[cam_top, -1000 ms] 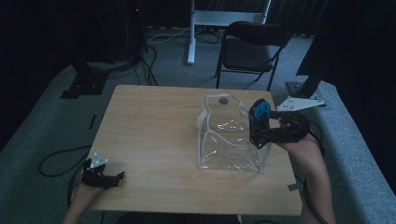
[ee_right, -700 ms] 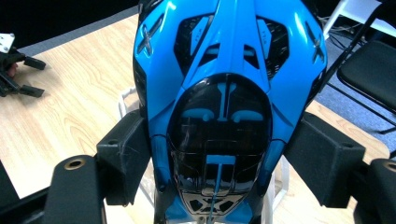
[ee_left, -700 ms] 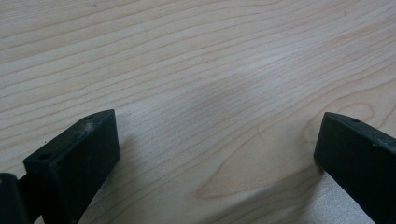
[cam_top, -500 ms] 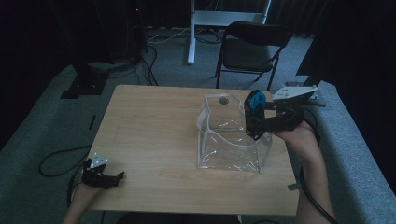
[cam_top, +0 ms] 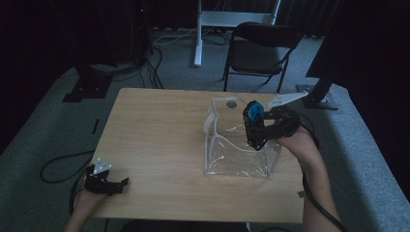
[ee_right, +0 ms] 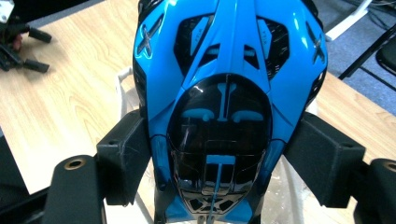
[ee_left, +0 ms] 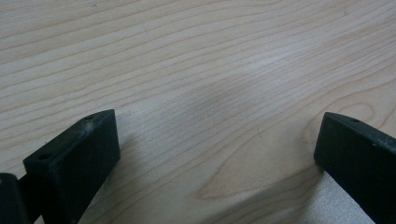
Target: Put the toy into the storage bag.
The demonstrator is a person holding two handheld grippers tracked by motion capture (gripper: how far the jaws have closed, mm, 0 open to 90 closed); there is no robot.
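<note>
The right gripper clamps a blue toy car by its flanks, nose away, directly above the open top of the clear bag. The left gripper rests open and empty, far across the table.

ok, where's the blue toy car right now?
In the high view the blue toy car is clamped in the right gripper, right of centre, above the clear bag.

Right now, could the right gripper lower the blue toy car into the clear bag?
Probably yes. The right gripper holds the blue toy car above the clear bag, whose open top faces up. The left gripper rests far off at the table's near corner.
</note>
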